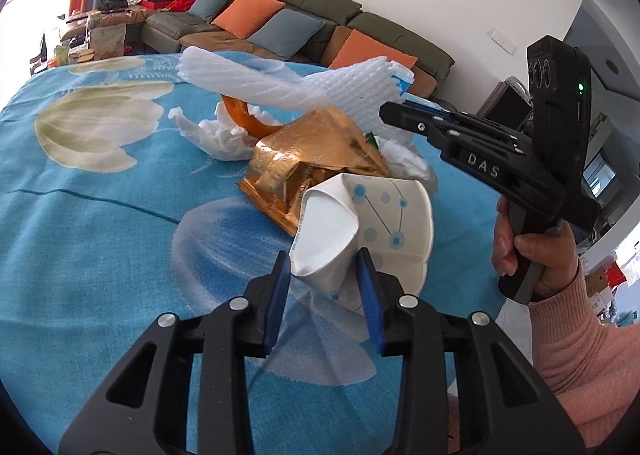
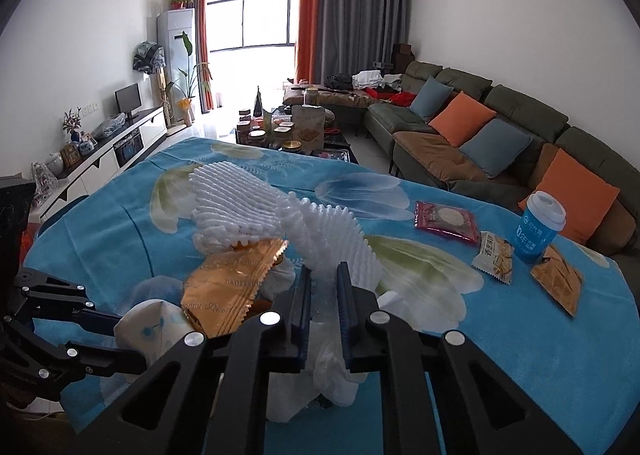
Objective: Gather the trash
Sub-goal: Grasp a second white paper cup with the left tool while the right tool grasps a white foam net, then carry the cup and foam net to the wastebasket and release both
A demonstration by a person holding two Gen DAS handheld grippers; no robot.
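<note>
A pile of trash lies on the blue flowered tablecloth [image 1: 100, 215]: a crushed white paper cup [image 1: 360, 227] with blue dots, a gold foil wrapper [image 1: 316, 159], crumpled tissue [image 1: 216, 135] and white foam fruit netting [image 1: 280, 83]. My left gripper [image 1: 324, 267] is shut on the crushed paper cup, which also shows in the right wrist view [image 2: 156, 327]. My right gripper [image 2: 324, 279] is shut on the foam netting [image 2: 320, 231] and holds it above the pile; the same gripper shows from the left wrist [image 1: 400, 95].
On the cloth to the right lie a pink snack packet [image 2: 446, 221], a white snack packet [image 2: 494, 257], another gold wrapper [image 2: 558, 279] and an upright blue lidded cup [image 2: 538, 227]. A sofa [image 2: 500, 127] with cushions stands beyond the table, and a cluttered coffee table [image 2: 288, 131].
</note>
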